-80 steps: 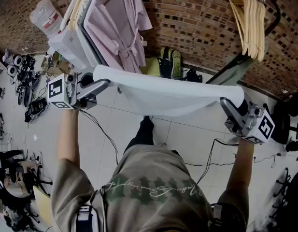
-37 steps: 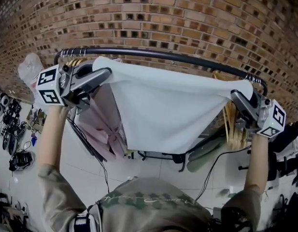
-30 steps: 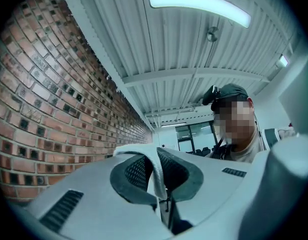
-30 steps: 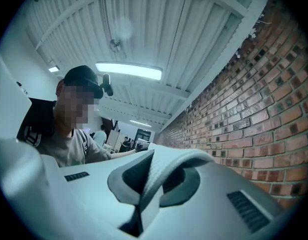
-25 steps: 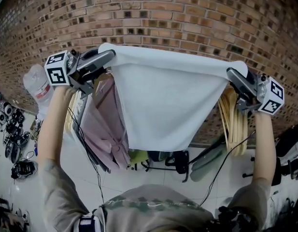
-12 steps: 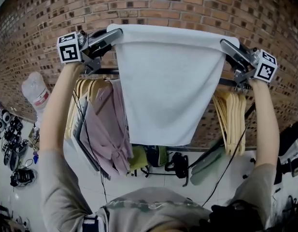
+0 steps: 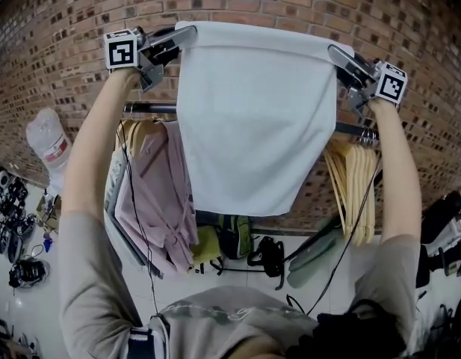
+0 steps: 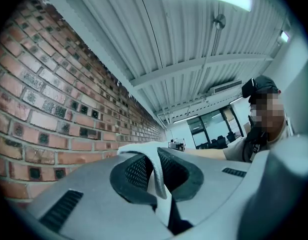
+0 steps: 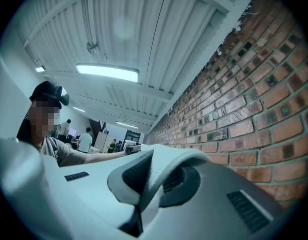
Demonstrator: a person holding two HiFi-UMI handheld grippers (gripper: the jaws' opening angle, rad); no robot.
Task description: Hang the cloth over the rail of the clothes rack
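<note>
Raised since a moment ago, the cloth [image 7: 256,118] hangs stretched between the left gripper [image 7: 187,33] and the right gripper [image 7: 336,52], each clamped on a top corner, with its top edge above the rail [image 7: 149,108]. Next, I judge, that edge must go forward over the rail and down. Only the head view shows the rail; the gripper views show just the pinched corners.

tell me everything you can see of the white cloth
The white cloth is a plain, pale, soft-looking rectangle with no print. Its top edge is stretched nearly level between the left claw and the right claw, each shut on an upper corner. It hangs flat with slight folds in front of the brick wall. Its top is above the rail, and it hides the rail's middle. Whether it touches the rail cannot be told.
</note>
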